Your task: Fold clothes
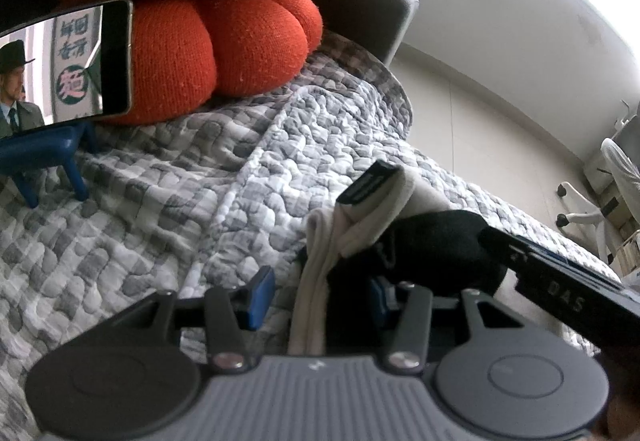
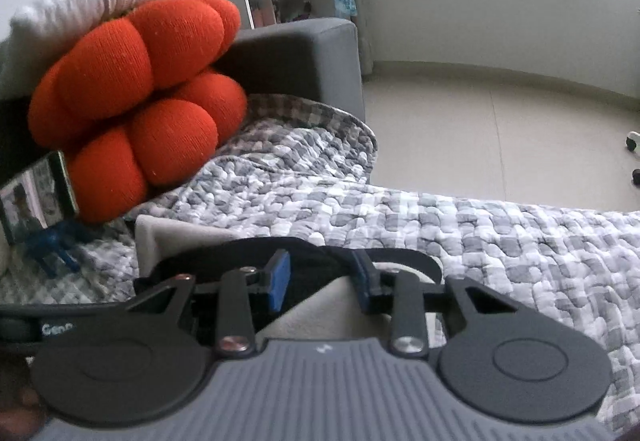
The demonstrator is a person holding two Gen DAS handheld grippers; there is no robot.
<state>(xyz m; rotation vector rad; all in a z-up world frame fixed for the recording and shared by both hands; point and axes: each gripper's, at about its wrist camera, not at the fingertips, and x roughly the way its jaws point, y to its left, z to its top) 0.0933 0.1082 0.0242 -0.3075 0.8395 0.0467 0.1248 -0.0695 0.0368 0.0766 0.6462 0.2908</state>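
Tongs, left (image 1: 316, 297) and right (image 2: 324, 277), half-open, both straddling garment (image 1: 316, 261) folds.

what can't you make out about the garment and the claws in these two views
- Left wrist view: the black fabric and the right claw's body hide the left claw's right finger, so its grip on the beige strip is unclear.
- Right wrist view: the right claw's own body covers the garment's near part; what kind of garment it is stays unknown.
- Right wrist view: the phone screen is blurred and cut by the edge.
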